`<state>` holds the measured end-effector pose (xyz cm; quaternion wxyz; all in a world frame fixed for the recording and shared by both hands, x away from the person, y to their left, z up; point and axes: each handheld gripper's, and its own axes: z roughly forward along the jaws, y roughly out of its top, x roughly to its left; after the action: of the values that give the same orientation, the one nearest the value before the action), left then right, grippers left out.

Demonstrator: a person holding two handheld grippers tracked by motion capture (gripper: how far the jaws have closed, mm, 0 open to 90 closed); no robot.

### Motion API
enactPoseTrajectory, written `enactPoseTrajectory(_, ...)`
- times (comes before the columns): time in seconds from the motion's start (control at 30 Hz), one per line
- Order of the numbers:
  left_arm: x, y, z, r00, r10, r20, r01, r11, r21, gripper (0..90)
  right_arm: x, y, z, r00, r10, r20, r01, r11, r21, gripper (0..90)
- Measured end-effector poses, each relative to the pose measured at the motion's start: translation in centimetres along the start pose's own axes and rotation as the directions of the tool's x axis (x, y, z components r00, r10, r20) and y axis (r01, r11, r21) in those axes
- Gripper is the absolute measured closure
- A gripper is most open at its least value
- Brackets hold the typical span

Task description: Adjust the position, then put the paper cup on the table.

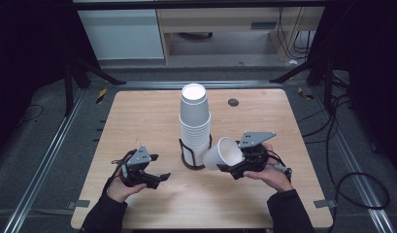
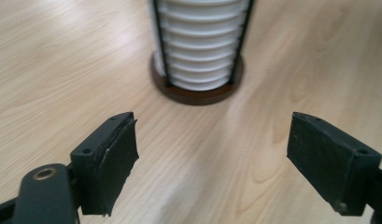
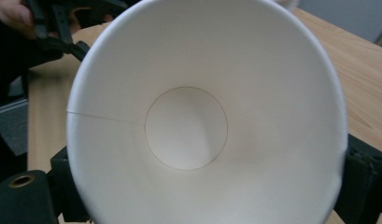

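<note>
A tall stack of cups (image 1: 194, 124) stands in a black holder (image 1: 193, 162) in the middle of the tabletop (image 1: 138, 121). Just right of it, the right gripper (image 1: 231, 171) holds one empty cup (image 1: 223, 154) on its side in its fingers. The left gripper (image 1: 163, 178) has wide, empty fingers pointing at the holder.

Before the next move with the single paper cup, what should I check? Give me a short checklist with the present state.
1. Right hand-held gripper grips the loose cup: ok.
2. Cup is undamaged: cannot tell; rim looks squeezed at the jaws.
3. Left hand-held gripper is open and empty: ok.
4. Cup stack stands upright in its holder: ok.
5. Table beside the holder is free: ok.
</note>
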<state>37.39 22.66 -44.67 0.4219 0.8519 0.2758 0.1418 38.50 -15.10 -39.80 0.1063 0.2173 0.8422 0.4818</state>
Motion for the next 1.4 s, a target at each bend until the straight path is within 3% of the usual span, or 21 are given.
enactPoseTrajectory(0.07,0.4,-0.2,-0.2,0.9991,-0.016,-0.039,0.016,0.9999,0.006,15.6,-0.4,-0.1,-0.5,0.9989,0.014,0.044,-0.015,1.000,0.007,10.1)
enactPoseTrajectory(0.27,1.3,-0.7,-0.3,0.9941,-0.070,-0.083,0.071,0.9974,0.009,16.4,-1.7,-0.6,-2.0,0.9863,0.070,0.149,-0.073,0.997,0.010,10.1)
enactPoseTrajectory(0.43,1.8,-1.0,-0.2,0.9901,-0.091,-0.107,0.094,0.9952,0.026,16.4,-3.1,-1.1,-3.3,0.9596,0.122,0.253,-0.123,0.992,-0.014,10.2)
enactPoseTrajectory(0.63,2.3,-1.3,-0.2,0.9822,-0.117,-0.147,0.123,0.9917,0.036,16.3,-4.6,-1.6,-4.0,0.9322,0.146,0.331,-0.161,0.987,0.018,10.2)
enactPoseTrajectory(0.7,2.5,-1.4,-0.2,0.9791,-0.125,-0.160,0.134,0.9902,0.041,16.3,-5.1,-1.7,-4.2,0.9166,0.151,0.370,-0.173,0.985,0.026,10.2)
enactPoseTrajectory(0.73,2.7,-1.5,-0.3,0.9769,-0.133,-0.167,0.142,0.9890,0.042,16.3,-5.2,-1.7,-4.2,0.9129,0.151,0.379,-0.173,0.985,0.024,10.2)
enactPoseTrajectory(0.9,3.3,-1.9,-0.2,0.9680,-0.165,-0.189,0.176,0.9835,0.044,16.5,-6.6,-2.1,-4.5,0.8654,0.175,0.470,-0.221,0.974,0.045,10.2)
enactPoseTrajectory(0.93,3.5,-2.0,-0.2,0.9656,-0.168,-0.198,0.182,0.9820,0.051,16.4,-6.8,-2.1,-4.6,0.8603,0.184,0.476,-0.236,0.970,0.053,10.2)
enactPoseTrajectory(1.03,3.8,-2.1,-0.2,0.9616,-0.174,-0.213,0.190,0.9800,0.058,16.2,-7.9,-2.5,-4.6,0.8252,0.191,0.532,-0.273,0.959,0.079,10.2)
enactPoseTrajectory(1.1,3.9,-2.2,-0.3,0.9579,-0.183,-0.221,0.200,0.9782,0.057,16.2,-8.6,-2.8,-4.7,0.8078,0.207,0.552,-0.300,0.950,0.084,10.2)
enactPoseTrajectory(1.2,4.2,-2.3,-0.4,0.9533,-0.194,-0.231,0.213,0.9753,0.059,16.2,-9.4,-3.2,-4.6,0.7932,0.219,0.568,-0.331,0.938,0.100,10.2)
enactPoseTrajectory(1.23,4.3,-2.4,-0.4,0.9517,-0.197,-0.236,0.216,0.9745,0.060,16.1,-9.7,-3.4,-4.5,0.7829,0.219,0.582,-0.343,0.933,0.110,10.2)
enactPoseTrajectory(1.33,4.6,-2.6,-0.5,0.9475,-0.206,-0.244,0.228,0.9715,0.065,16.1,-10.4,-3.7,-4.2,0.7696,0.218,0.600,-0.370,0.918,0.142,10.2)
enactPoseTrajectory(1.4,4.6,-2.6,-0.5,0.9457,-0.210,-0.249,0.233,0.9703,0.066,16.1,-11.0,-3.9,-4.0,0.7659,0.220,0.604,-0.386,0.909,0.159,10.1)
